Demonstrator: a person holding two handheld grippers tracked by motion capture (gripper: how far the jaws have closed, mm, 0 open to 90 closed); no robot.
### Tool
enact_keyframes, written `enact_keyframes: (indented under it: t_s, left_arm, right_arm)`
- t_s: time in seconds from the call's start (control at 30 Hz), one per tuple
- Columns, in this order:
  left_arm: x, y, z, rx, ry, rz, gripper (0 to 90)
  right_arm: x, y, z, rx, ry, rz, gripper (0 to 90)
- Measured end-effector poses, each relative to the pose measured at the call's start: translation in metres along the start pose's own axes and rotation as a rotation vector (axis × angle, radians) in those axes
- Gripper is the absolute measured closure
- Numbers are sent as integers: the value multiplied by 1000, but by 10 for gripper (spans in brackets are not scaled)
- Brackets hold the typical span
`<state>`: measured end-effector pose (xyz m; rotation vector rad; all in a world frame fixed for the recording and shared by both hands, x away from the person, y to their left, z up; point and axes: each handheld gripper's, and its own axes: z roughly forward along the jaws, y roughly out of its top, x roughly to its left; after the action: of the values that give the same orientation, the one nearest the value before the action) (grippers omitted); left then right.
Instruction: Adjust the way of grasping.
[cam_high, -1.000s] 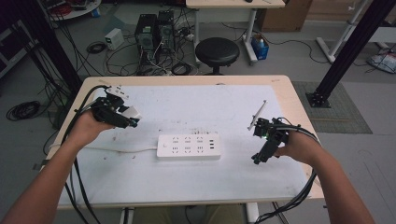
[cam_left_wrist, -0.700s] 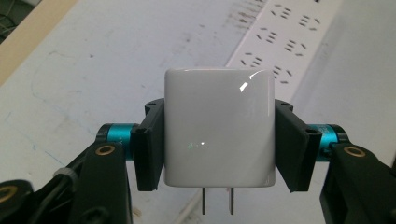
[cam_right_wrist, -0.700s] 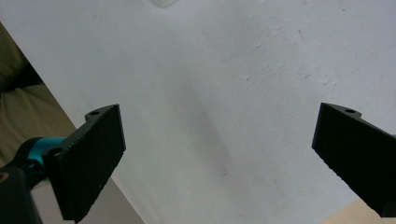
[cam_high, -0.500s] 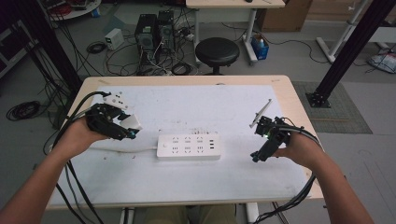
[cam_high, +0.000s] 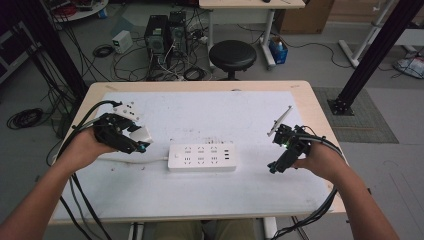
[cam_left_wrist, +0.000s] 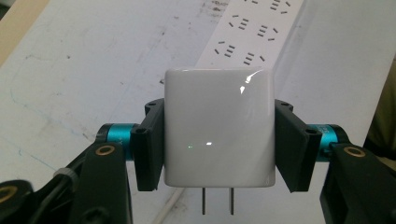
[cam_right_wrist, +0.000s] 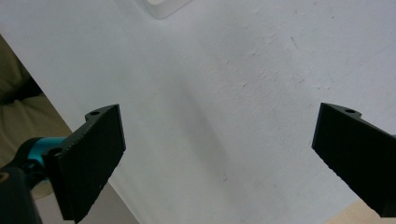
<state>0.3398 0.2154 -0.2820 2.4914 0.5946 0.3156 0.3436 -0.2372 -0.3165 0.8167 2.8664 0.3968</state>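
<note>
The left gripper holds a white plug block. Its two black jaws squeeze the block from both sides. Two metal pins stick out of the bottom of the block. From up high, the block sits just left of the white power strip, lifted a bit above the bench. The power strip lies flat in the middle of the bench, with its holes facing up.

The right gripper is well apart, over on the right side. Its jaws stand wide open and hold nothing. Below them is just the white bench top.

I think the block is about to go into the power strip. A few things could go wrong. The block is smooth and shiny, so it could slip or twist in the jaws when it gets pushed. If the pins do not line up with the holes, they could hit the plastic and bend. Nothing holds the power strip down. A push from the side could make it slide away. The open right gripper could help by pressing on it.
</note>
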Motion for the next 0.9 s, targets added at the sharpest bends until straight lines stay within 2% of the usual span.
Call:
enact_keyframes:
  t_s: [0.13, 0.17, 0.33, 0.37, 0.4, 0.5, 0.6, 0.7, 0.8, 0.83, 0.9]
  left_arm:
    - [-3, 4, 1, -3, -10, 20, 425]
    - [-3, 6, 2, -2, -11, 29, 425]
    - [-10, 13, 7, -13, -32, 49, 425]
    - [-17, 20, 13, -10, -47, 80, 425]
    - [-20, 22, 14, -16, -53, 85, 425]
    - [-28, 29, 18, -28, -68, 119, 425]
    - [-35, 36, 23, -51, -102, 168, 425]
    - [-41, 42, 28, -53, -119, 207, 425]
    - [-47, 47, 34, -63, -135, 218, 424]
    - [-47, 47, 34, -63, -135, 218, 425]
    - [-50, 50, 38, -63, -139, 230, 425]
  right_arm:
    - [-1, 1, 1, -10, 6, 30, 20]
    - [-2, 1, 1, -15, 15, 52, 20]
    - [-3, 1, 1, -33, 27, 72, 20]
    - [-3, 1, 2, -52, 29, 100, 20]
    - [-5, 1, 3, -65, 39, 107, 20]
    - [-6, 0, 3, -98, 72, 169, 20]
    - [-6, -1, 4, -147, 106, 220, 21]
    - [-4, -1, 3, -178, 136, 274, 21]
    - [-2, -2, 1, -209, 164, 321, 21]
    - [-2, -2, 1, -209, 164, 321, 21]
    - [-1, -3, 1, -234, 190, 376, 21]
